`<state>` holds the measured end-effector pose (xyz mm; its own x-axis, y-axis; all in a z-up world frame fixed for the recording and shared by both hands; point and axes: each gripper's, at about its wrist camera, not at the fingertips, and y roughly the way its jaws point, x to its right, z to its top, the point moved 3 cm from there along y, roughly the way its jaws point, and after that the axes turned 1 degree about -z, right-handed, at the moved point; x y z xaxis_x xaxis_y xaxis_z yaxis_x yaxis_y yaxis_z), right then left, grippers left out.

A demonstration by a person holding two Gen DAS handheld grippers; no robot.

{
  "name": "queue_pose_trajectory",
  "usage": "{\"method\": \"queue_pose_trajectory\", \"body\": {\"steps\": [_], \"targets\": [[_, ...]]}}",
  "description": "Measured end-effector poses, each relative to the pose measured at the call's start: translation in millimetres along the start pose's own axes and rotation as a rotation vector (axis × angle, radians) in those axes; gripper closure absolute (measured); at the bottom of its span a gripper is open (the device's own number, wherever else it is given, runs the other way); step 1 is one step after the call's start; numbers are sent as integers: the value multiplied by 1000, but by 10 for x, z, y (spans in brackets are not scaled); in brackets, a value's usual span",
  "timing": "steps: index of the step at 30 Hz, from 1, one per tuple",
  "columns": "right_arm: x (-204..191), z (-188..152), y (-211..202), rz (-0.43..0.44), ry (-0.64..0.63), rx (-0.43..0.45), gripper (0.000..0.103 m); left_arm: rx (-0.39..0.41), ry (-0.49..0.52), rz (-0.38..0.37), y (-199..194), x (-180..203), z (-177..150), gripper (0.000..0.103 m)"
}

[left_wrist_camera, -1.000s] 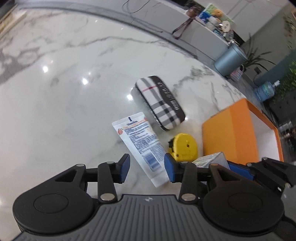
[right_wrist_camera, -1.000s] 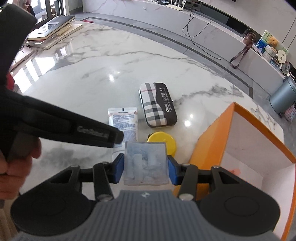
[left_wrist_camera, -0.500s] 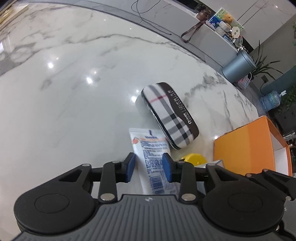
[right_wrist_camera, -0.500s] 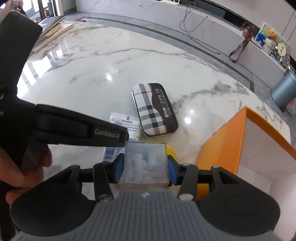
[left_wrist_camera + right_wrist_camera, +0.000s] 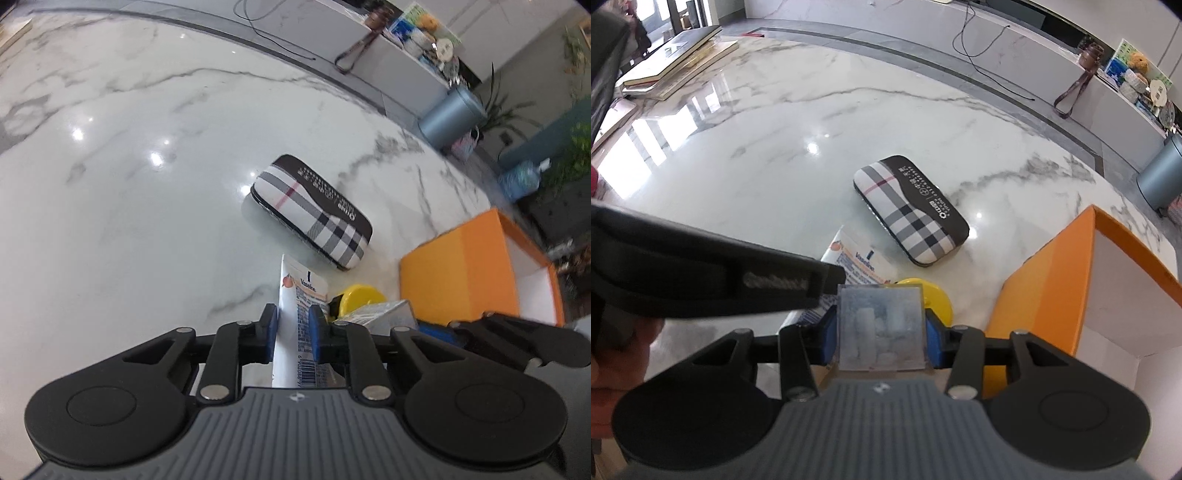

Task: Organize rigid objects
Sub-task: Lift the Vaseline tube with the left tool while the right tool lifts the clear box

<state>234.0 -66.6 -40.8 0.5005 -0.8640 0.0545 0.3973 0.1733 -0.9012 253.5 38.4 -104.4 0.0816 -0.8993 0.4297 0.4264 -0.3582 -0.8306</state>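
My left gripper (image 5: 292,325) is shut on a white Vaseline tube (image 5: 300,295), its blue pads pressing both sides. My right gripper (image 5: 881,325) is shut on a clear plastic box (image 5: 881,328) with white pieces inside, held above the table. A plaid case (image 5: 312,210) lies on the marble beyond the tube; it also shows in the right wrist view (image 5: 910,214). A yellow round object (image 5: 360,295) sits beside the tube, partly hidden behind the clear box in the right wrist view (image 5: 938,299). An open orange box (image 5: 1089,280) stands at the right.
The left gripper's black body (image 5: 701,273) crosses the left of the right wrist view. Books (image 5: 676,55) lie at the table's far left edge. A grey bin (image 5: 450,114) and a counter stand beyond the table.
My left gripper has moved forward over the Vaseline tube and closed its fingers on it. My right gripper keeps hold of the clear box and has shifted slightly.
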Motion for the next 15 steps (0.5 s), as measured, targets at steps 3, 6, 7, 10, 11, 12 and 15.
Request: {"method": "queue_pose_trajectory", "body": {"steps": [3, 6, 7, 10, 11, 12, 15], "targets": [[-4, 0, -3, -11, -13, 3, 56, -38, -21, -28, 74, -21, 0, 84], [18, -5, 0, -4, -5, 1, 56, -47, -52, -49, 105, -68, 5, 84], [22, -4, 1, -2, -2, -2, 56, -49, -50, -47, 114, -70, 6, 82], [-20, -26, -44, -31, -27, -14, 56, -43, -4, 1, 131, -35, -12, 81], [-53, -52, -79, -46, -48, -13, 56, -46, 4, 4, 128, -17, -13, 81], [-83, -84, -106, -54, -65, -21, 56, -52, 17, 8, 129, 0, -22, 81], [-145, -186, -126, -63, -97, -54, 56, -71, 33, 9, 127, 13, -58, 75]]}}
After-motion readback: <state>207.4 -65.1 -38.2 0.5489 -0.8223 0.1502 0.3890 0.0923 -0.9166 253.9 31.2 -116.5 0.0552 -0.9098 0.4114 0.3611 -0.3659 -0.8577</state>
